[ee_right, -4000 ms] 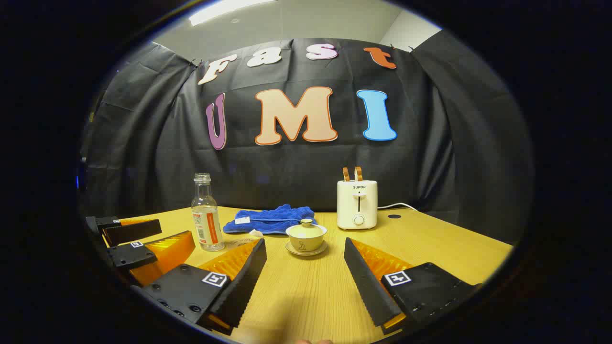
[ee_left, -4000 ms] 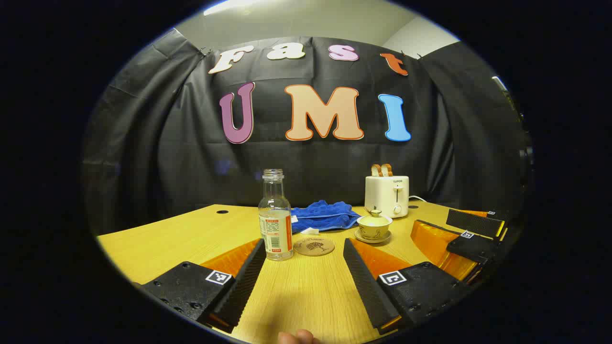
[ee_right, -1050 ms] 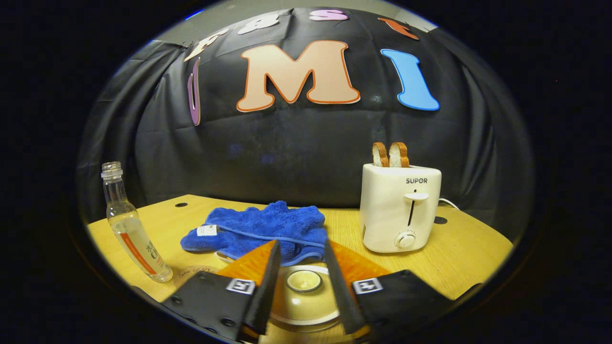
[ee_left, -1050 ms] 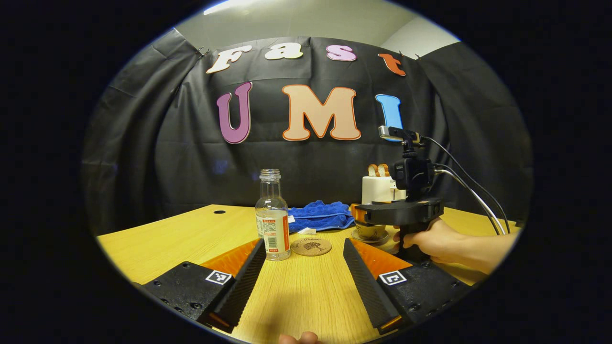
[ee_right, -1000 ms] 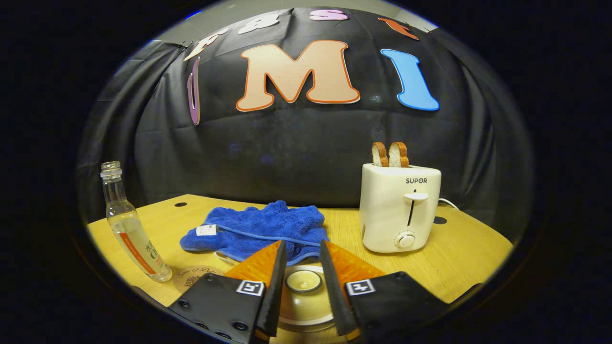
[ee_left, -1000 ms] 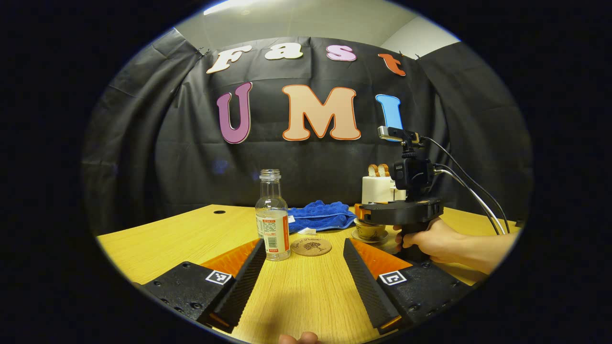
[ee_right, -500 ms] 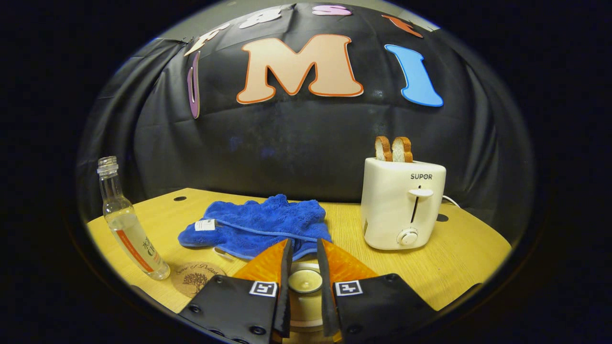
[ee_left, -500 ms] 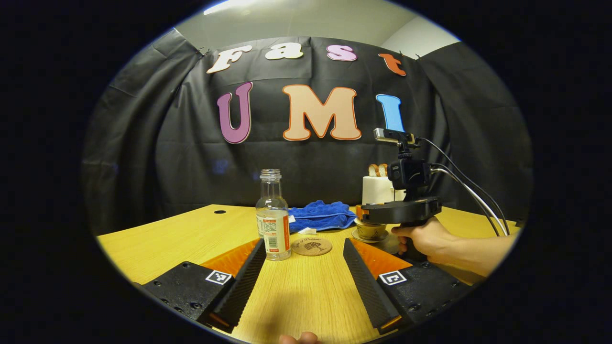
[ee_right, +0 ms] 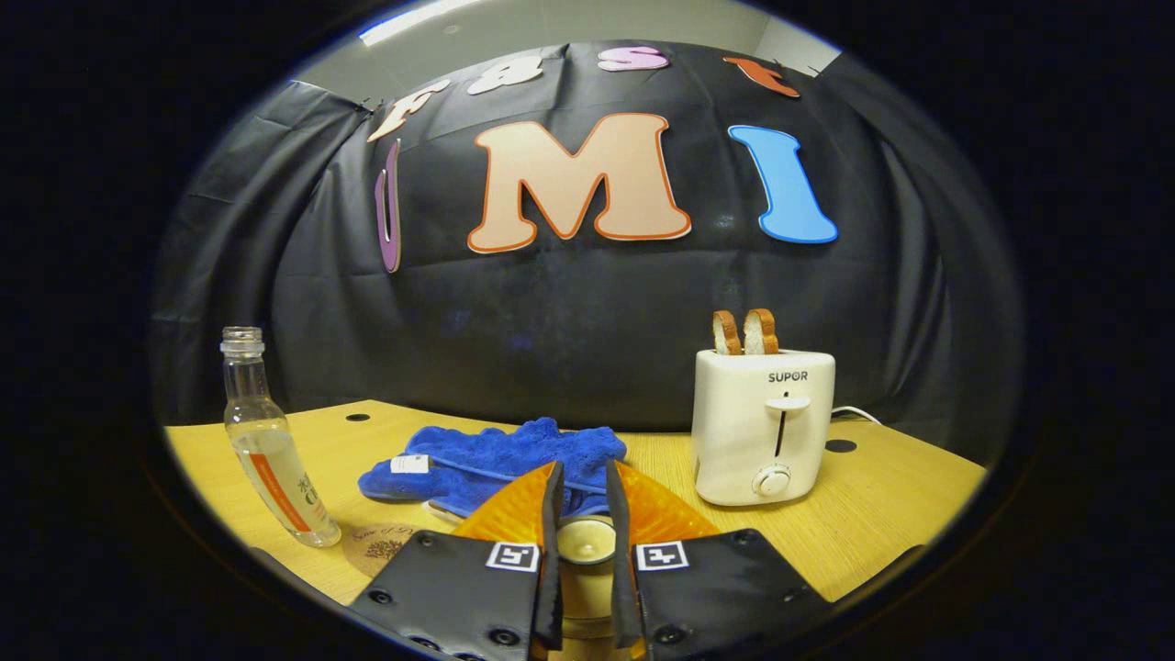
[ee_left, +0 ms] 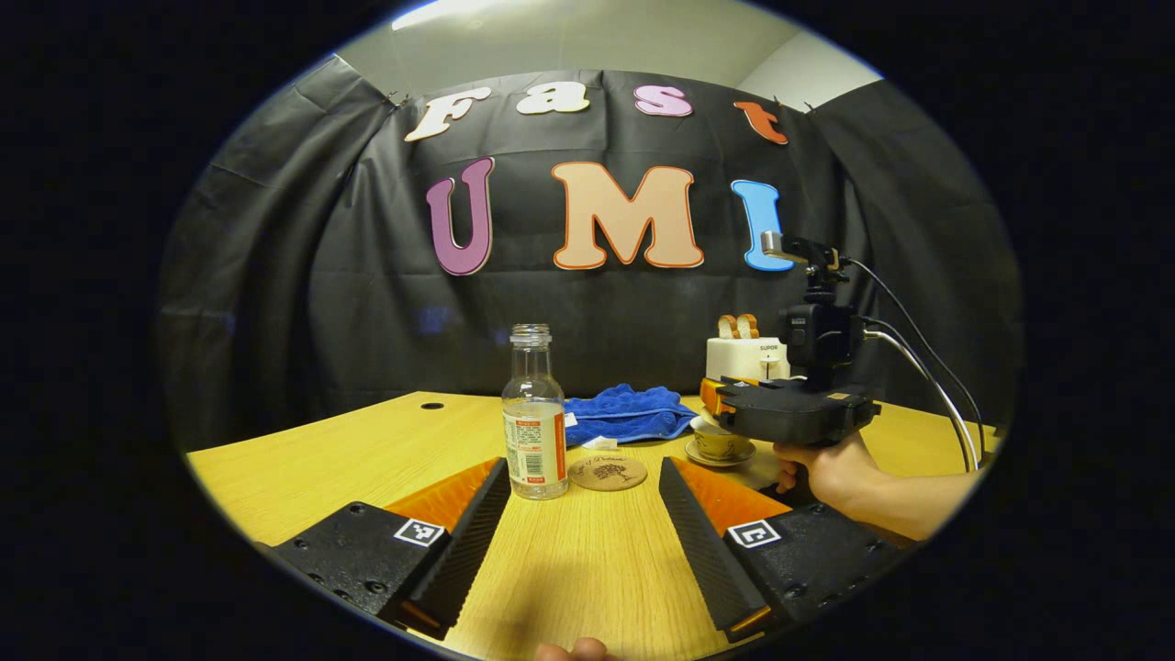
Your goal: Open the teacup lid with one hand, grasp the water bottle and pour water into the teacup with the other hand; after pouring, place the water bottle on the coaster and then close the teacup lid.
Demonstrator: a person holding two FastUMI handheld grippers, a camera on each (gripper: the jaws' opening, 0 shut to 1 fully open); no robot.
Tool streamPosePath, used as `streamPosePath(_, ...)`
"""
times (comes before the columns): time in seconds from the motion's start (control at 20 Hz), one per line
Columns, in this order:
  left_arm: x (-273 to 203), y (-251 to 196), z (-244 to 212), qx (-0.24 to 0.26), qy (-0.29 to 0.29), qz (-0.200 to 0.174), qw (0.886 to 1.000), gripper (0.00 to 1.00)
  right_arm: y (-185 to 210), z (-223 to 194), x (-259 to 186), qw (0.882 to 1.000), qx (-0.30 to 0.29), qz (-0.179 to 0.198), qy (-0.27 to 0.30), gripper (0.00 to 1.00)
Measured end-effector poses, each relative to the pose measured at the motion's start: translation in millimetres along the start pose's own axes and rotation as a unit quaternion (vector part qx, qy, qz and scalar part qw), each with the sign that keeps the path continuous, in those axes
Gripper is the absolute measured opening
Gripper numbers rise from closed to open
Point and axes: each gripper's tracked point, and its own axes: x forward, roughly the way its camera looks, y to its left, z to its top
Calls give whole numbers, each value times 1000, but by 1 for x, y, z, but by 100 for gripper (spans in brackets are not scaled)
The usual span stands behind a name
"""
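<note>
The right gripper (ee_right: 582, 542) has its jaws drawn in on the knob of the lid (ee_right: 585, 540), 1 finger on each side, pinching it. In the left gripper view the same gripper (ee_left: 711, 397), held by a hand (ee_left: 826, 464), sits above the teacup (ee_left: 719, 442), and the cup rim appears uncovered below it, so the lid is judged to be lifted clear. The left gripper (ee_left: 585, 500) has its jaws spread wide and holds nothing; it hangs low over the table (ee_left: 349, 450), with the water bottle (ee_left: 535, 415) just ahead of its left finger and the coaster (ee_left: 607, 473) just beside the bottle, between bottle and teacup.

Risks from here:
1. The knob is small and smooth. If the pinch loosens or the gripper tilts, the lid may slip and drop onto the cup or saucer.
2. The bottle is uncapped and narrow. An off-centre approach by the left fingers may tip it and spill water.
3. The lifted lid is close above the cup. If it is not held aside, the bottle neck may strike it during pouring.

Changes from the earlier frames:
1. 4.0 s ago, both grippers were low at the near edge with jaws spread, and the lid sat on the cup.
2. 1.1 s ago, the right fingers stood apart on either side of the knob. They have since closed on it.
3. The right gripper has risen and drawn slightly away from the cup since 0.5 s ago.
4. The left gripper, bottle and coaster are nearly unchanged.
</note>
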Motion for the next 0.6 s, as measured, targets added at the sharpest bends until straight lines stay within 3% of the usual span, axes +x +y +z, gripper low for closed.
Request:
streamPosePath(0.4, 11, 17, -1, 2, 0, 49, 999, 95, 4, 4, -54, 999, 0, 44, -1, 24)
streamPosePath(0.6, 35, 25, -2, 3, 1, 68, 998, 95, -13, 4, -76, 999, 0, 45, -2, 24)
